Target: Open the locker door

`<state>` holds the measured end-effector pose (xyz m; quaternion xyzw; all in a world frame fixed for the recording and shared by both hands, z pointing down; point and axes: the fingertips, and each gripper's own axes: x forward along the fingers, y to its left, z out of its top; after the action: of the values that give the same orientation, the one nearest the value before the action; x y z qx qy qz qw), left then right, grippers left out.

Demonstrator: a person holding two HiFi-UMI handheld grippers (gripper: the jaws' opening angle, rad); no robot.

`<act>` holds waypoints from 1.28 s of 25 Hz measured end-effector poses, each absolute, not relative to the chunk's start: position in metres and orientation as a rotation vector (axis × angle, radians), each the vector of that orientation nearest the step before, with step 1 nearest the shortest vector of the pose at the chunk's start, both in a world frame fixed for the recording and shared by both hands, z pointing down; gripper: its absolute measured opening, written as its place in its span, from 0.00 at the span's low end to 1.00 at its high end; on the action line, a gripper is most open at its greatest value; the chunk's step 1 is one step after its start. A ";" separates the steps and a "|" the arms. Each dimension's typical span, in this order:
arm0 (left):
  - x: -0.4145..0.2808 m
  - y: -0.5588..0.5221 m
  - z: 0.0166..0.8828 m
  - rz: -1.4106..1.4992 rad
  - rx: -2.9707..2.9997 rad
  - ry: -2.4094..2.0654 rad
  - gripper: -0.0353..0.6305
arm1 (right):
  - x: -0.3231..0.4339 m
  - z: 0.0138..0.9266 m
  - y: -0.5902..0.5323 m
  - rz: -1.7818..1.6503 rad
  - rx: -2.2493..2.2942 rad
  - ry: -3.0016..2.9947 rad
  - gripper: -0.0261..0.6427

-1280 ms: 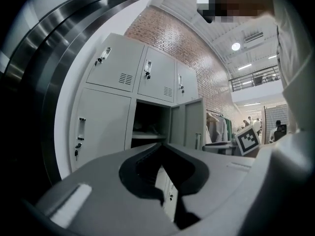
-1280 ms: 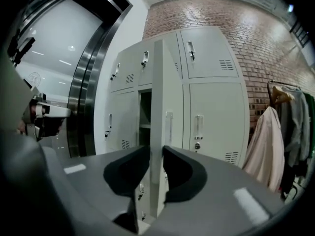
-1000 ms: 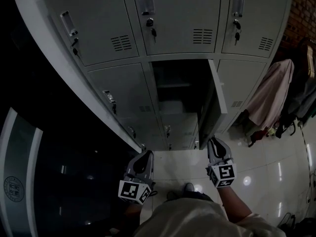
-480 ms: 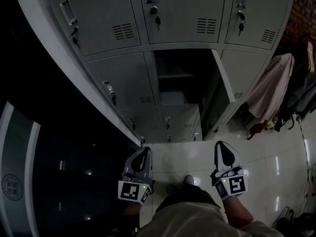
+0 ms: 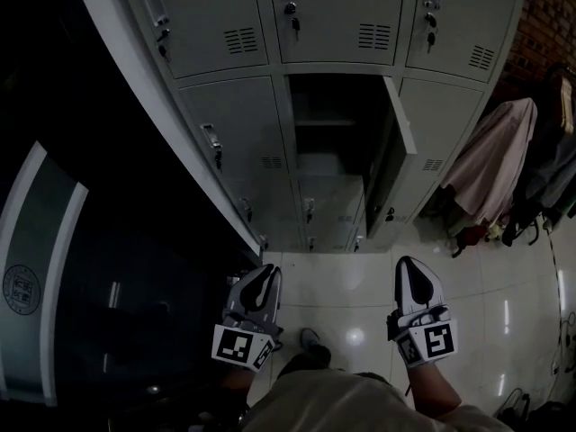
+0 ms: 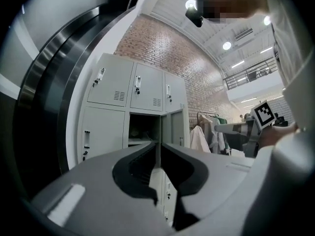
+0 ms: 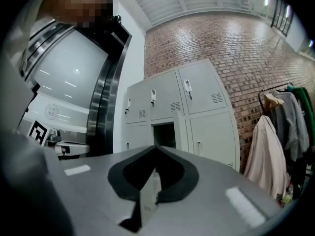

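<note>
The grey locker bank [image 5: 225, 115] fills the top of the head view. One middle locker [image 5: 333, 124] stands open, its door [image 5: 396, 142] swung out to the right. The dark inside shows a shelf. My left gripper [image 5: 268, 270] and right gripper [image 5: 407, 262] hang low over the floor, well short of the lockers and touching nothing. Both are shut and empty. In the left gripper view the jaws [image 6: 158, 144] meet in front of the open locker [image 6: 143, 132]. The right gripper view shows the jaws [image 7: 156, 147] closed below the open door [image 7: 178, 129].
Coats hang on a rack [image 5: 490, 165] to the right of the lockers, by a brick wall [image 5: 549, 25]. A dark glass wall [image 5: 54, 268] runs along the left. Keys hang from the upper locker locks [image 5: 291, 12]. Glossy floor tiles [image 5: 351, 295] lie below the grippers.
My right gripper has drawn back from the lower edge of the open door and moved right. The door stays open. The left gripper has hardly moved.
</note>
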<state>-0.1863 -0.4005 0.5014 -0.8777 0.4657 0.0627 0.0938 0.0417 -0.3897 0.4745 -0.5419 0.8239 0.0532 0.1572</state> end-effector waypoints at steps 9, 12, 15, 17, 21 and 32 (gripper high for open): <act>-0.116 -0.260 0.474 0.169 -2.566 1.394 0.08 | 0.109 0.472 -0.234 0.180 -1.605 2.510 0.04; -0.090 -0.200 0.475 0.173 -2.571 1.379 0.07 | 0.133 0.476 -0.171 0.165 -1.613 2.514 0.04; -0.070 -0.151 0.477 0.173 -2.590 1.392 0.07 | 0.157 0.476 -0.120 0.162 -1.622 2.523 0.04; -0.058 -0.123 0.476 0.165 -2.599 1.396 0.07 | 0.171 0.471 -0.090 0.154 -1.618 2.520 0.04; -0.038 -0.072 0.456 0.159 -2.573 1.391 0.07 | 0.189 0.455 -0.038 0.184 -1.612 2.532 0.04; -0.015 -0.008 0.407 0.174 -2.580 1.335 0.07 | 0.202 0.396 0.025 0.249 -1.568 2.394 0.04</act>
<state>-0.0151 -0.0081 0.4067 -0.8806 0.4558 0.0593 0.1154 0.2019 0.0252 0.3958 -0.5410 0.8259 0.0860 0.1338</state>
